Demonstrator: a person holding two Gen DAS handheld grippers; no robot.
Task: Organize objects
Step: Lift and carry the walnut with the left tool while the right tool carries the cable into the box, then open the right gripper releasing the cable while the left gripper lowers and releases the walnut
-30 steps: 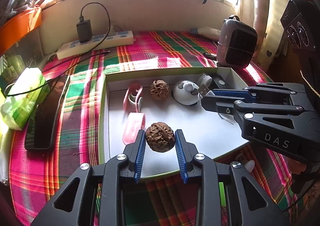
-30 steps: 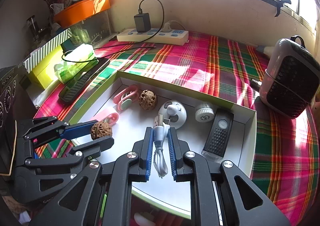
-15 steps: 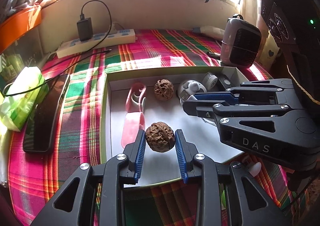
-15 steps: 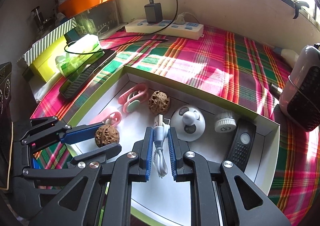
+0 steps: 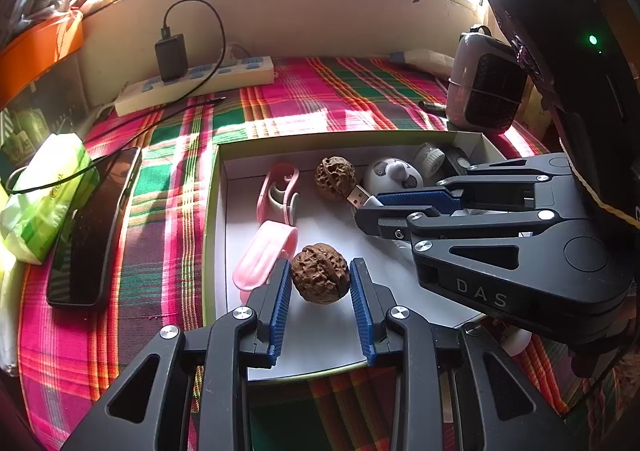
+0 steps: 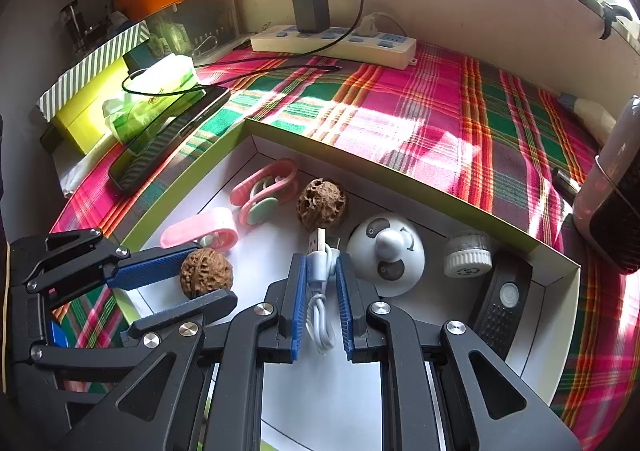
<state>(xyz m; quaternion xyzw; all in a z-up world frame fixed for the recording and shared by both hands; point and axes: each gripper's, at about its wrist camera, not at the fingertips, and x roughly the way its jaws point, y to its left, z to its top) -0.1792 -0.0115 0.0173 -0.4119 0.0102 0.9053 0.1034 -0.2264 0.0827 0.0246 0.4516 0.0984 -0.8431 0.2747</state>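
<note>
Tablecloth (image 6: 420,99) in bright plaid carries an open white box (image 6: 400,167). Inside it, the right gripper (image 6: 322,291) pinches a coiled white USB cable (image 6: 320,267); the left gripper (image 5: 320,291) clasps a walnut (image 5: 320,273).

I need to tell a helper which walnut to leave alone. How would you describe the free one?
In the shallow white box on the plaid cloth, find the white panda-faced dome. The free walnut sits just beside it near the back wall, while the other walnut sits between gripper fingers.
</note>
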